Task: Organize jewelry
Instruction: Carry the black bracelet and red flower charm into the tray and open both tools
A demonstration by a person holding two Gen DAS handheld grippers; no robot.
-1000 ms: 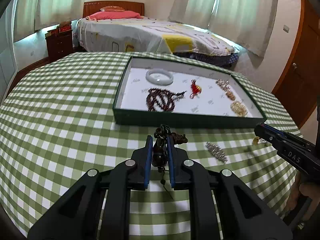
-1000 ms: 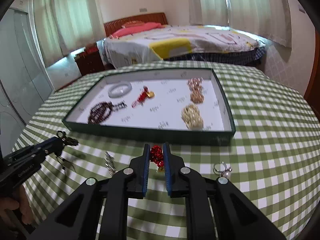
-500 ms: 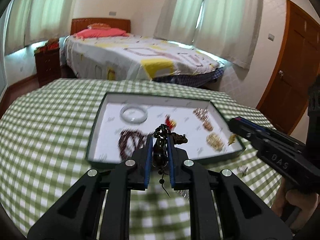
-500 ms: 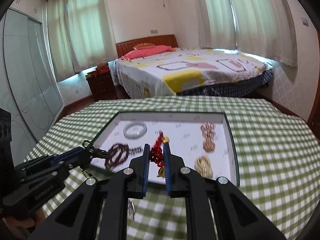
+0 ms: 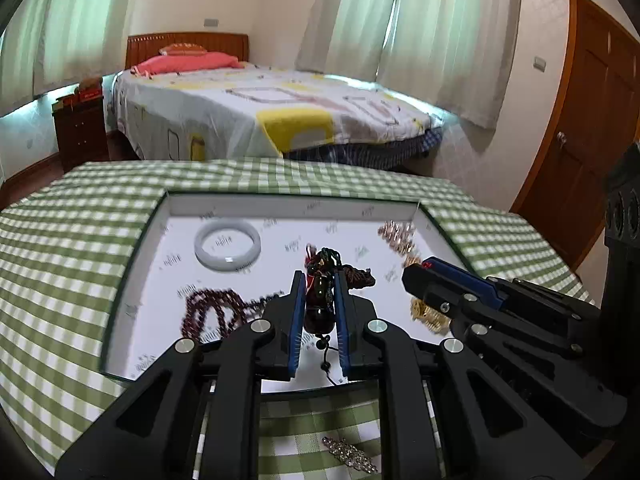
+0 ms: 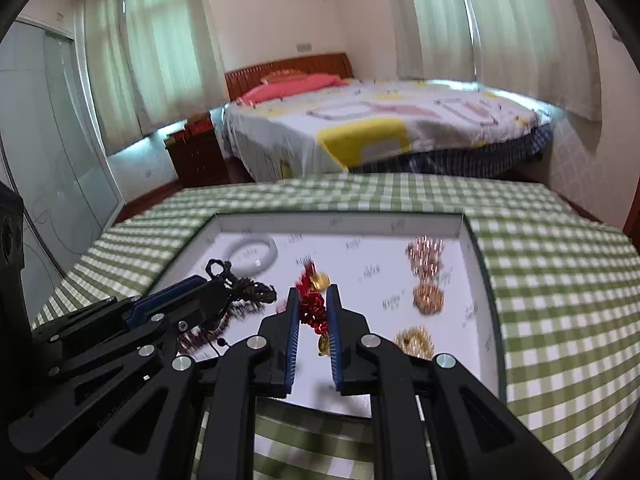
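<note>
A table under a green-and-white checked cloth [image 5: 60, 240] carries a shallow dark-green tray with a white lining [image 5: 280, 204], set toward the table's far edge. In the tray lie a pale stone bangle [image 5: 227, 243] near its far left corner, a coil of dark red beads [image 5: 208, 312] by its left side, and gold and rose-coloured clusters [image 6: 426, 256] along its right side. Over the tray's near edge, the left gripper [image 5: 319, 312] is clenched on a dark brown bead-and-cord pendant [image 5: 319, 300], and the right gripper [image 6: 313, 312] is clamped on a red knotted charm with gold beads [image 6: 313, 308]. Both pieces look light and limp, with cords dangling below the pads, so the solid bead or knot seems the surest hold. A small silvery brooch [image 5: 350, 454] sits on the cloth at the table's near edge.
</note>
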